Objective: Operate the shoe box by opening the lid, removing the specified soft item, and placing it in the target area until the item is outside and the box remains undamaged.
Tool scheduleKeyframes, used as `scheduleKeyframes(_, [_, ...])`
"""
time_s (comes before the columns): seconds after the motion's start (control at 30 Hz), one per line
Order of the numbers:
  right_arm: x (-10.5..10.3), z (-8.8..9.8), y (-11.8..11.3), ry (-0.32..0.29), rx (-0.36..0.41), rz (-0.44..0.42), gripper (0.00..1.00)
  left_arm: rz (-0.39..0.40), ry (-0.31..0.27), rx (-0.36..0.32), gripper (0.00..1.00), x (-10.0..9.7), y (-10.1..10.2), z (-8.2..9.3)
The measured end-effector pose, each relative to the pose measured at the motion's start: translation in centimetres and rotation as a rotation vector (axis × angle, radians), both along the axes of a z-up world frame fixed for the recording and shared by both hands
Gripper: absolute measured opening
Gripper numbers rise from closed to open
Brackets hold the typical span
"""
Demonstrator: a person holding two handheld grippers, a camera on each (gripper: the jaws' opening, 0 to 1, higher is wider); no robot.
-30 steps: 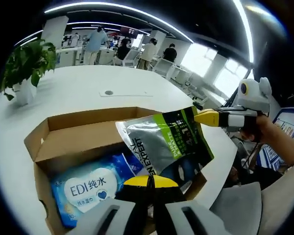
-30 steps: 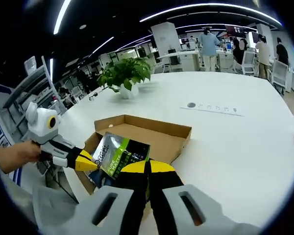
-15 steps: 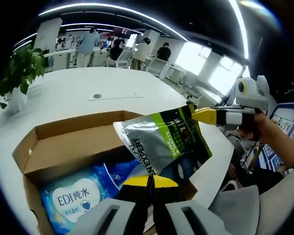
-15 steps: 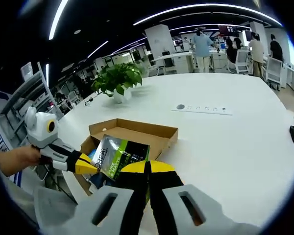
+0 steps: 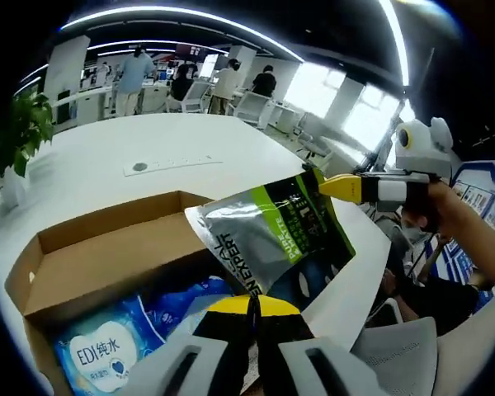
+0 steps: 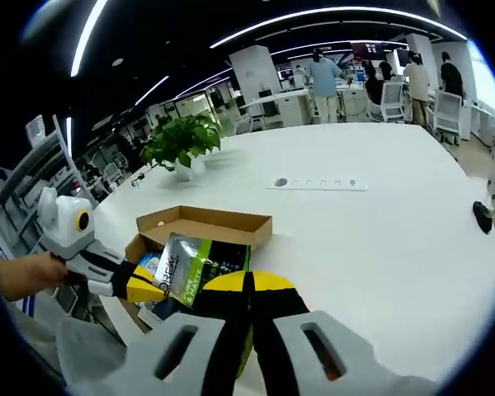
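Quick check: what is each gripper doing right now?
Left gripper: jaws shut on the pouch.
Right gripper: jaws shut on the same pouch.

The left gripper view rides just behind the left tongs [image 5: 252, 309] and looks forward and down over the open cardboard shoe box [image 5: 99, 256], close enough that the box spreads across the lower half; beyond it the white table [image 5: 148, 153] runs toward the office background. The right gripper view sits behind the right tongs [image 6: 249, 289], faces across the same table [image 6: 379, 223] from the opposite end of the box [image 6: 206, 224], and stands farther off. Both views share the box, the grey and green pouch [image 5: 272, 235] [image 6: 196, 264], the potted plant [image 5: 16, 132] [image 6: 181, 142], and each other's tongs: the right tongs [image 5: 338, 186] enter the left gripper view, the left tongs [image 6: 144, 289] enter the right.
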State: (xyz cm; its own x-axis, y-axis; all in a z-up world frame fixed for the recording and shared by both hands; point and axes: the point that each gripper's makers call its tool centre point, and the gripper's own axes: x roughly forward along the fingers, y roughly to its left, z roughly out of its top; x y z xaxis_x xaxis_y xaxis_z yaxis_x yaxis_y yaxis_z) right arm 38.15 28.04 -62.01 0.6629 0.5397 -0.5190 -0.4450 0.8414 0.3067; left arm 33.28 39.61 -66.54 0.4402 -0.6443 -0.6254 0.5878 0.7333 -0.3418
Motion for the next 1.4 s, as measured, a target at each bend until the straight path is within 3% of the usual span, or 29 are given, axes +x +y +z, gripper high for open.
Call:
scheduleKeyframes(0.5, [1.0, -2.1, -4.3, 0.046, -0.019, -0.057, 0.0, -0.097, 0.01, 0.078, 0.0, 1.2, -4.6, -1.3])
scheduleKeyframes(1.0, [3.4, -5.6, -6.6, 0.095, -0.037, -0.096, 0.0, -0.169, 0.034, 0.17, 0.0, 3.1, -6.7, -3.5])
scheduleKeyframes(1.13, [4.3, -6.5, -6.9, 0.104, -0.056, -0.098, 0.0, -0.202, 0.029, 0.223, 0.0, 3.8, -7.3, -4.2])
scheduleKeyframes(1.4, [5.6, -8.7, -7.2, 0.121, -0.093, -0.085, 0.0, -0.325, -0.019, 0.394, 0.01, 4.8, -7.7, -6.1])
